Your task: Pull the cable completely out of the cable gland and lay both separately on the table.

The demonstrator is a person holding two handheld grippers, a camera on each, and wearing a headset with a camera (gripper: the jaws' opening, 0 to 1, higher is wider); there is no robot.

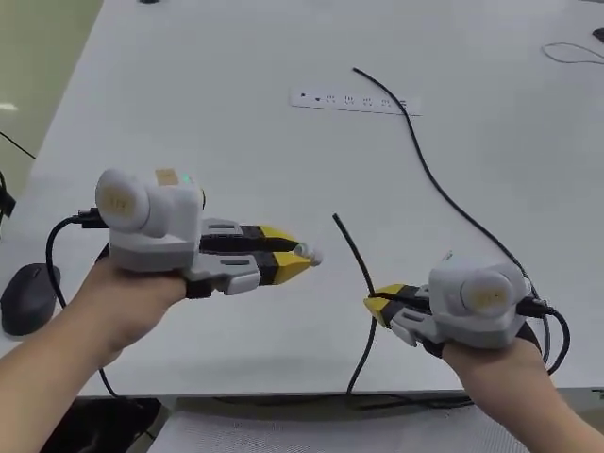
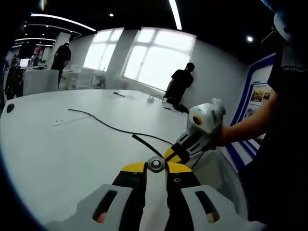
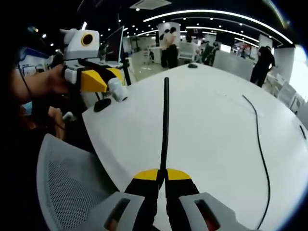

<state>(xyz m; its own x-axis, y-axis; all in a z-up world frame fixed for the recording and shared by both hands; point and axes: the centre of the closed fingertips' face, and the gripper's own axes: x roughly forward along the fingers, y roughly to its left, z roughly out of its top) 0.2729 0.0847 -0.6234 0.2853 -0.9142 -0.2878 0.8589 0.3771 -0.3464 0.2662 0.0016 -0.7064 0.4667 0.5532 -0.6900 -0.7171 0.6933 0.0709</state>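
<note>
At the lower left of the head view, the left tool [image 1: 304, 258] is pressed together on a small pale cable gland [image 1: 312, 256], held over the table [image 1: 236, 132]. At the lower right, the right tool [image 1: 370, 302] pinches a black cable [image 1: 351, 250]. The cable's free end rises toward the frame's centre, just right of the gland and apart from it. Its lower part drops past the table's near edge. Higher up lie a power strip [image 1: 349, 101] and a long cord [image 1: 444, 193].
</note>
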